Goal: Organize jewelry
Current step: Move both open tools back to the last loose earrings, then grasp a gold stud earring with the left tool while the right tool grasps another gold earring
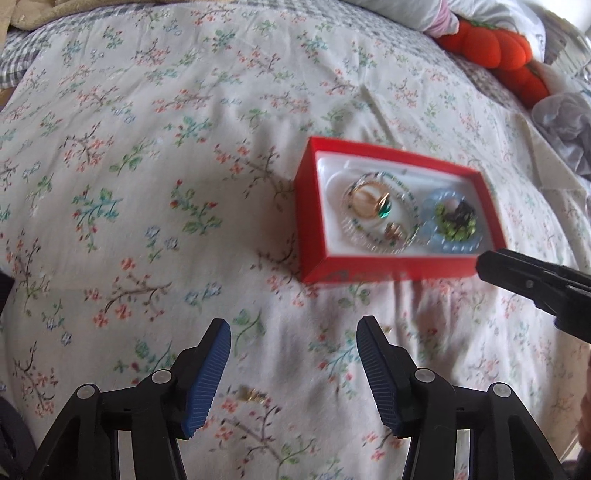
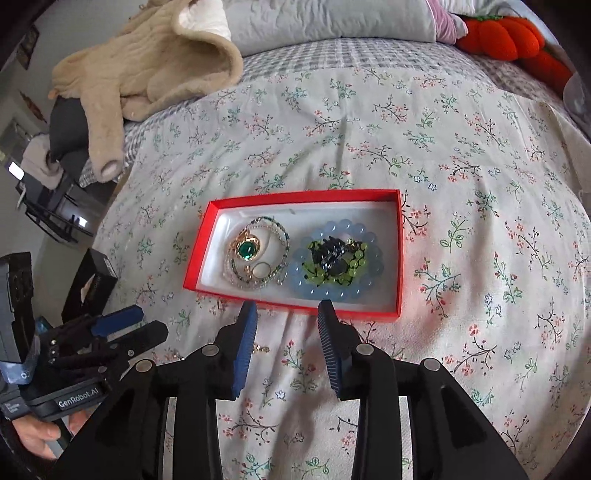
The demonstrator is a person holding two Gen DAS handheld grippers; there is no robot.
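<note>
A red box (image 2: 398, 258) with a white lining lies on the floral bedspread; it also shows in the left wrist view (image 1: 309, 221). Inside are a gold ring with a green stone (image 2: 246, 250), a clear beaded bracelet (image 2: 273, 277), a blue bead bracelet (image 2: 332, 293) and a green and black bead piece (image 2: 334, 258). My right gripper (image 2: 287, 308) is open and empty, just in front of the box's near wall. My left gripper (image 1: 294, 328) is open and empty, to the left of the box. A small gold piece (image 1: 253, 396) lies on the bedspread between the left fingers; another (image 2: 261, 348) lies by the right gripper's left finger.
A beige garment (image 2: 147, 66) and grey pillows (image 2: 332, 22) lie at the head of the bed. Orange pumpkin cushions (image 2: 506, 37) sit at the far right. The bed's left edge drops to a floor with dark furniture (image 2: 55, 206). A black box (image 2: 92, 284) sits at that edge.
</note>
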